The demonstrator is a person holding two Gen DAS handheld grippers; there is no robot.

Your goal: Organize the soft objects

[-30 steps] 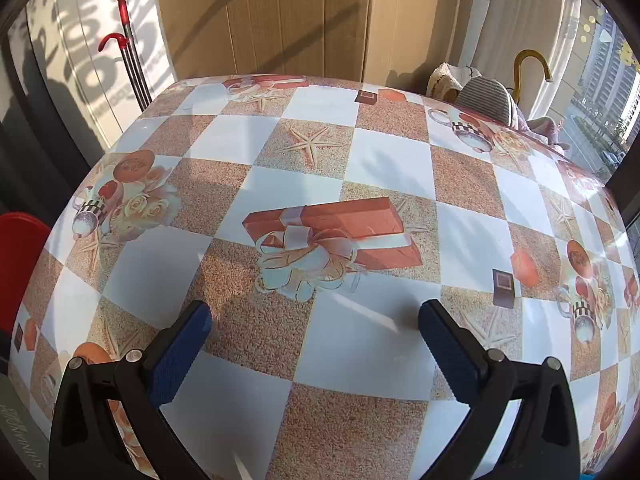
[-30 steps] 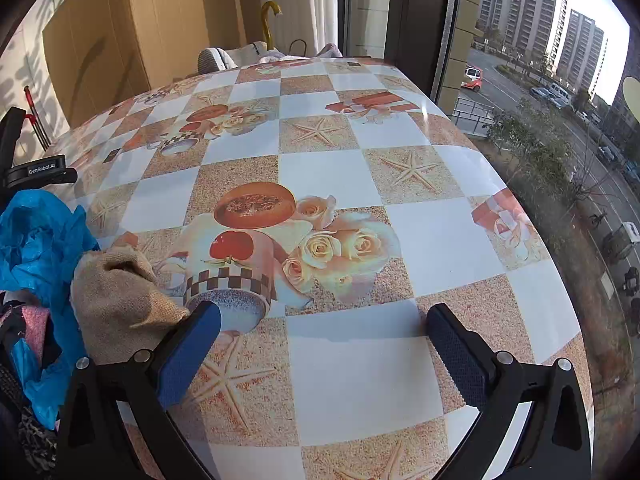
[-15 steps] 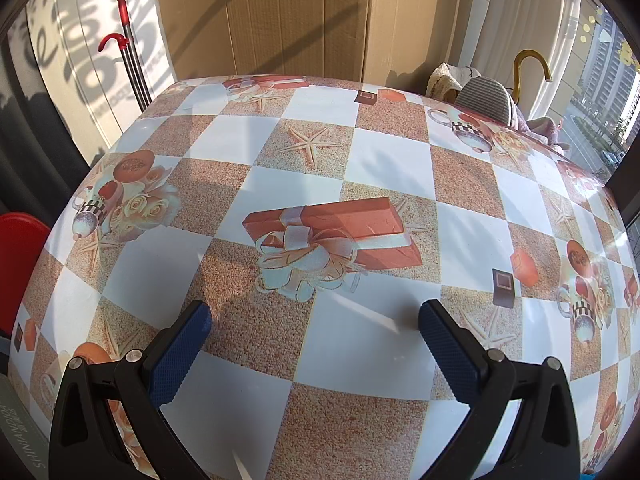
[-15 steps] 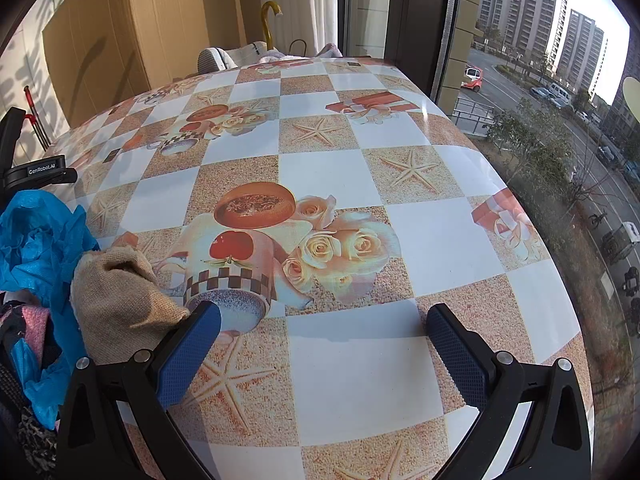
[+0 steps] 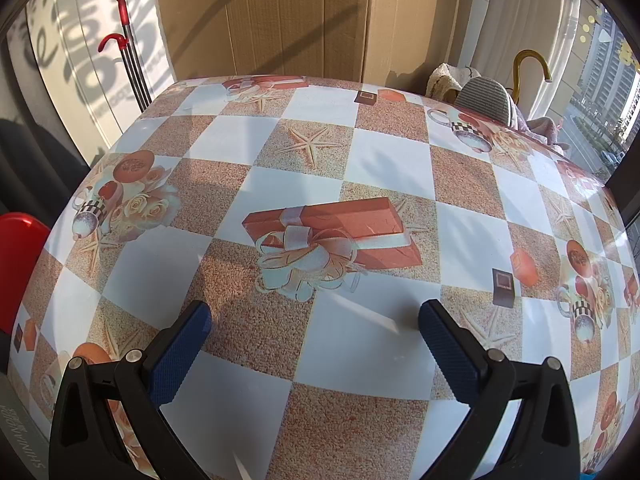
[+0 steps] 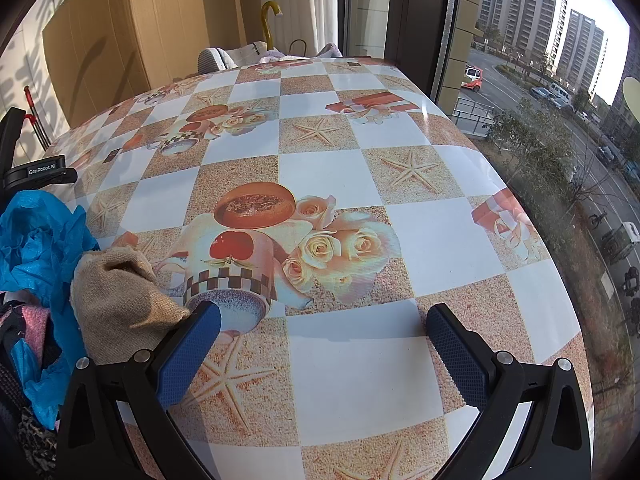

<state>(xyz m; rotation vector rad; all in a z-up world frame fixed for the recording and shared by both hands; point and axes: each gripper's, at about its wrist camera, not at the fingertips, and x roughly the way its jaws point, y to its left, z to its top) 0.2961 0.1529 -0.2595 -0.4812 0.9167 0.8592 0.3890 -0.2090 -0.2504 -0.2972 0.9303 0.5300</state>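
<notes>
Right wrist view shows nothing has shifted: both claws, right claw (image 6: 320, 336) and left claw (image 5: 314, 326), stay wide open and empty, the tan cloth (image 6: 120, 296) just left of the right claw untouched, sorting unstarted.

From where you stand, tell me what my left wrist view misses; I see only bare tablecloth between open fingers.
Observer: A pile of soft things lies at the table's near left edge in the right wrist view; a tan cloth sits on top.
Operator: Say what lies beside it.
Observer: A crumpled blue bag, touching the tan cloth on its left.
Operator: Report the right gripper.
Observer: The right gripper is open and holds nothing; its left finger is close beside the tan cloth.
</notes>
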